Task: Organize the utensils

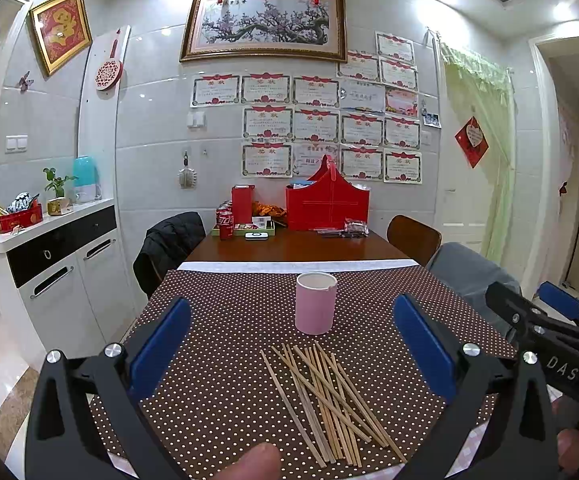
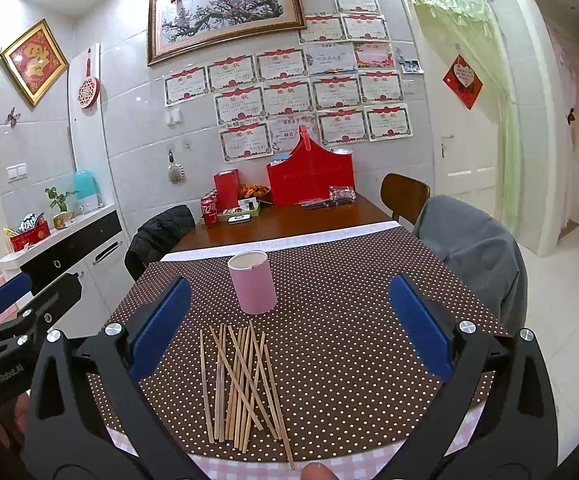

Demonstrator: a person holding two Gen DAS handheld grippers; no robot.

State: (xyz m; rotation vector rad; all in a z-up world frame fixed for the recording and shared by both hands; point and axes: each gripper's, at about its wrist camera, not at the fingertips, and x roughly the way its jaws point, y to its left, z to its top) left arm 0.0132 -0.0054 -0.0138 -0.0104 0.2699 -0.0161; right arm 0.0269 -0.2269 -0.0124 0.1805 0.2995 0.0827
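Several wooden chopsticks (image 1: 329, 400) (image 2: 241, 384) lie in a loose, crossed pile on the brown polka-dot cloth near the table's front edge. Behind them stands an upright pink cup (image 1: 315, 303) (image 2: 252, 282) with a white inside, nothing showing in it. My left gripper (image 1: 293, 344) hovers above the pile, open, nothing between its blue pads (image 1: 161, 344). My right gripper (image 2: 289, 328) is likewise open and bare, held above the pile. Each gripper shows in the other's view: the right one (image 1: 545, 320) at the right edge, the left one (image 2: 21, 312) at the left edge.
The far half of the wooden table (image 1: 289, 246) holds a red bag (image 1: 327, 200), red cans (image 1: 225, 222) and a small tray. Chairs draped with a black jacket (image 1: 169, 248) and a grey garment (image 2: 473, 252) flank the table. A white cabinet (image 1: 61, 264) stands left.
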